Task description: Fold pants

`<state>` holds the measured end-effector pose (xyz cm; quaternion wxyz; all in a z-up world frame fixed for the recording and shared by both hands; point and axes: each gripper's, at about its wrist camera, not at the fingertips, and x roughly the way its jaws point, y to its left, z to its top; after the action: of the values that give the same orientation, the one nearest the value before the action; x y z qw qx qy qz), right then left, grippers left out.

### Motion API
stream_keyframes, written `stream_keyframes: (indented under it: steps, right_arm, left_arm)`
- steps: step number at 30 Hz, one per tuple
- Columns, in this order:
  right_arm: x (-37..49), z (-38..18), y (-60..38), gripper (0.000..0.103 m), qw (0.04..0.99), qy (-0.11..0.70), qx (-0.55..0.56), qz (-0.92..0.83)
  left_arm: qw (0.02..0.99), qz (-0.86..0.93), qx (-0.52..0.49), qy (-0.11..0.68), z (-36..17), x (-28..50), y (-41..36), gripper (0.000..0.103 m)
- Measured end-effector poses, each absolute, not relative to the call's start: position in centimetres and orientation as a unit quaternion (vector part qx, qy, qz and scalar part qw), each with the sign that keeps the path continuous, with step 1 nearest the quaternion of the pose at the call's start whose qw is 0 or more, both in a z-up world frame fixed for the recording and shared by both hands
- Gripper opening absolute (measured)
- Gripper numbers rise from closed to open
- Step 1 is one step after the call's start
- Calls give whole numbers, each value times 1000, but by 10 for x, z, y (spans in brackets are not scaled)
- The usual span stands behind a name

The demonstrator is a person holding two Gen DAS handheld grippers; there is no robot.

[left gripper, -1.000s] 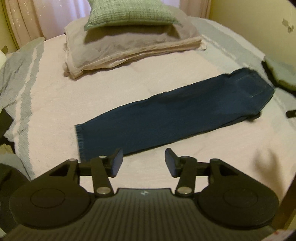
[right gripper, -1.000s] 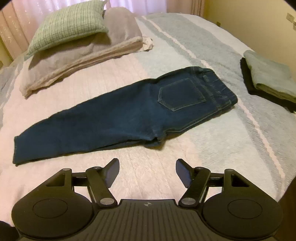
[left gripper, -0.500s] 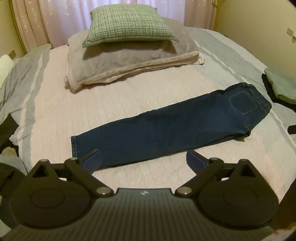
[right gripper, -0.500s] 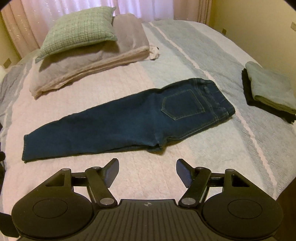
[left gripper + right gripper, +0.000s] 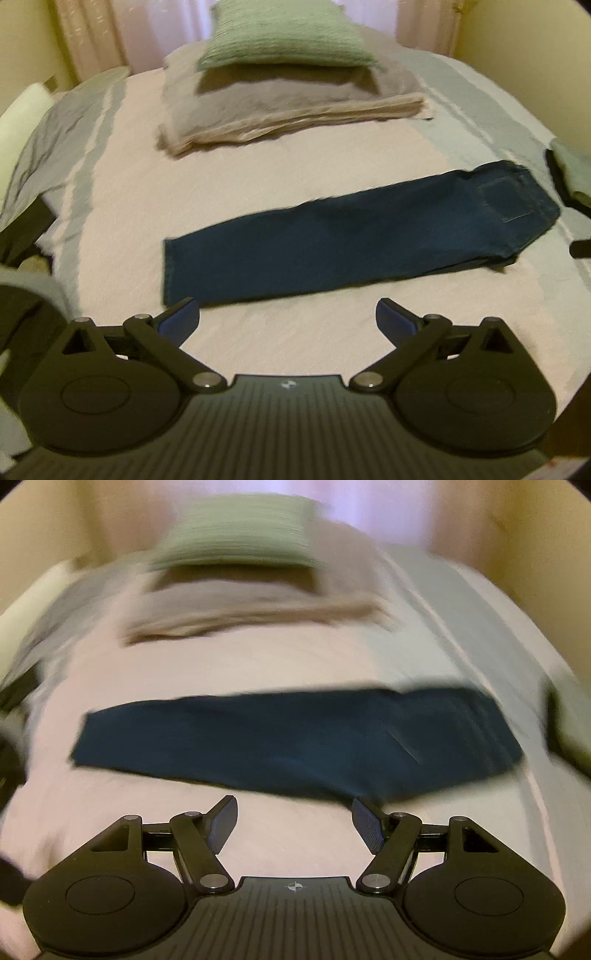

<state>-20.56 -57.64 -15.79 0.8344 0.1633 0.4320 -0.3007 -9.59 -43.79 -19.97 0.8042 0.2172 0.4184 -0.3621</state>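
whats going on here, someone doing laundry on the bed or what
A person holds a gripper in each hand over a bed, about to fold a pair of dark blue jeans. The jeans lie flat, folded lengthwise, with one leg on the other. The left gripper and right gripper both have their jaws open and hold nothing, just short of the jeans' near edge. Pillows are stacked at the head, and folded clothes sit by the waistband end.

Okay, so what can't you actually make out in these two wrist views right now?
- Right wrist view: motion blur smears the jeans; pocket and seams unreadable.
- Left wrist view: folded clothes cut off by the right edge.
- Left wrist view: a dark object at the right edge, too cropped to identify.
- Both views: the jeans' underside, against the bed.
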Motion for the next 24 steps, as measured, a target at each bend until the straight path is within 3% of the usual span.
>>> stream_keyframes:
  steps: [11, 13, 15, 24]
  right_arm:
    - [-20, -252, -437, 65, 900, 418, -74, -105]
    - [13, -286, -416, 61, 898, 418, -109, -83]
    - [46, -322, -403, 44, 892, 425, -143, -58]
    - [138, -438, -359, 36, 853, 422, -307, -1]
  left_arm:
    - [818, -290, 203, 455, -276, 8, -339, 101]
    - [817, -294, 212, 449, -295, 34, -329, 101]
    - [813, -302, 234, 439, -315, 59, -324, 101]
    - [806, -344, 266, 402, -364, 130, -311, 101]
